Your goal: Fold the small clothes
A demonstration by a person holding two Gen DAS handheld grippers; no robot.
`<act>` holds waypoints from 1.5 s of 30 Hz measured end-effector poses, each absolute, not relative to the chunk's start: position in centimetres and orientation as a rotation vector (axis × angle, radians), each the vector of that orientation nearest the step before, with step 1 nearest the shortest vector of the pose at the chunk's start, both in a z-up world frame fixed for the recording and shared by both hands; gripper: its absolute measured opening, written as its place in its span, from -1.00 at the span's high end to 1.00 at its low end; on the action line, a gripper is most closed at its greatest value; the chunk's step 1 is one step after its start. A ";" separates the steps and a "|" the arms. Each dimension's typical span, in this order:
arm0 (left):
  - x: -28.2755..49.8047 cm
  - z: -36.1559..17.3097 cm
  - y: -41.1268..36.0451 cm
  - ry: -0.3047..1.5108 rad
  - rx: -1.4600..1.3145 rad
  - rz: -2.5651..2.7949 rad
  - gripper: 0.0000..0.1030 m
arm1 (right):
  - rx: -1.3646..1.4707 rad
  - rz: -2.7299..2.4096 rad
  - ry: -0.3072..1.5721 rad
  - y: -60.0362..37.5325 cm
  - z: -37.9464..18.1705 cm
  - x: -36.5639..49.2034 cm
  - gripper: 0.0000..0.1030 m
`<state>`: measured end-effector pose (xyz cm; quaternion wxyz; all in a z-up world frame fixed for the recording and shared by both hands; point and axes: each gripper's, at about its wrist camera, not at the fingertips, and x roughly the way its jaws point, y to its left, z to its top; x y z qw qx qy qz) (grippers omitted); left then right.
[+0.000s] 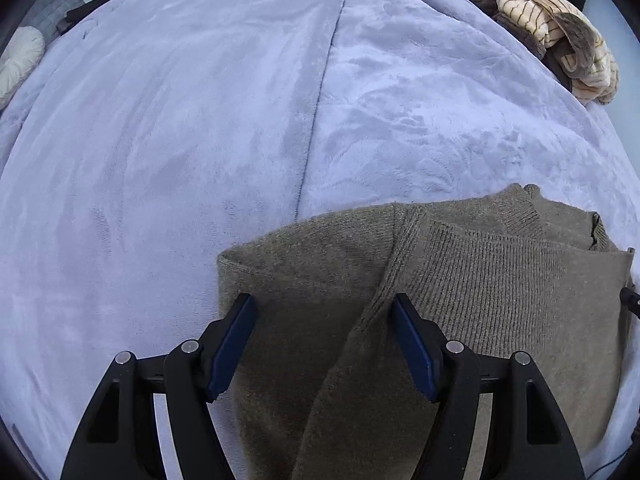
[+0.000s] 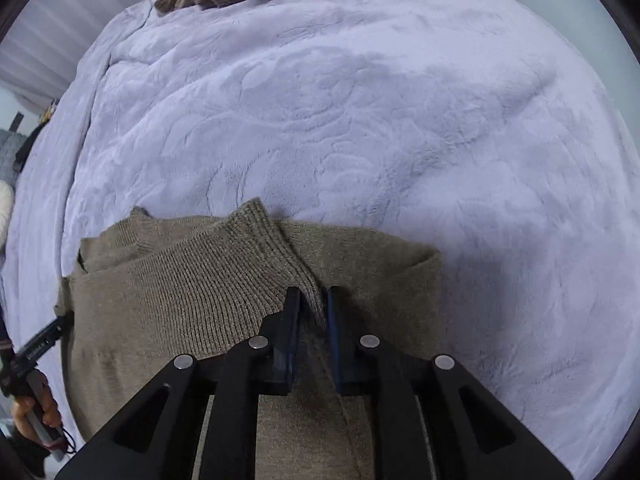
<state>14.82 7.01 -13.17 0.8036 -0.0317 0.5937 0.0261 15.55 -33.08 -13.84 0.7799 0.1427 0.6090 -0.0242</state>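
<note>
Lavender blanket [image 2: 360,100] carries the half-folded sweater [image 1: 328,280]; right tongs [image 2: 313,300] pinch its ribbed edge, left tongs [image 1: 322,312] spread. Next, probably lay that flap across.

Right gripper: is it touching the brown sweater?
Touching. The right wrist view shows the right gripper shut on a ribbed fold of the brown sweater, knit pinched between both pads.

Two wrist fisheyes, both low and close over the bed [image 1: 160,140].

Each looks forward along its own fingers, tilted down. The left view sits toward the sweater's [image 1: 320,280] left edge, the right view toward its right. Both share the sweater, the blanket and what seems one striped pile [image 1: 560,32] at the far edge.
</note>
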 end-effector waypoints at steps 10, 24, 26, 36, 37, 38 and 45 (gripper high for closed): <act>8.4 -9.1 9.8 1.254 -0.083 0.037 -0.37 | 0.371 -0.011 1.284 -34.1 -9.8 7.2 0.47; -2.6 -12.0 7.3 1.429 -0.228 0.015 -0.38 | 0.550 0.065 1.418 -29.5 -12.4 -2.7 0.13; -3.6 -12.3 7.5 1.444 -0.252 0.025 -0.38 | 0.579 0.055 1.426 -29.7 -12.8 -3.4 0.06; -5.9 -14.9 11.2 1.482 -0.534 0.106 -0.38 | 0.970 -0.072 1.374 -33.3 -16.4 -5.2 -0.19; -5.9 -14.9 11.4 1.475 -0.543 0.115 -0.38 | 1.027 -0.092 1.357 -33.8 -17.0 -5.4 -0.19; -5.9 -14.8 11.5 1.470 -0.540 0.123 -0.38 | 1.085 -0.111 1.336 -34.3 -17.6 -5.5 -0.13; -5.7 -15.4 11.0 1.481 -0.428 0.157 -0.38 | 0.909 -0.181 1.368 -33.6 -16.6 -3.9 0.72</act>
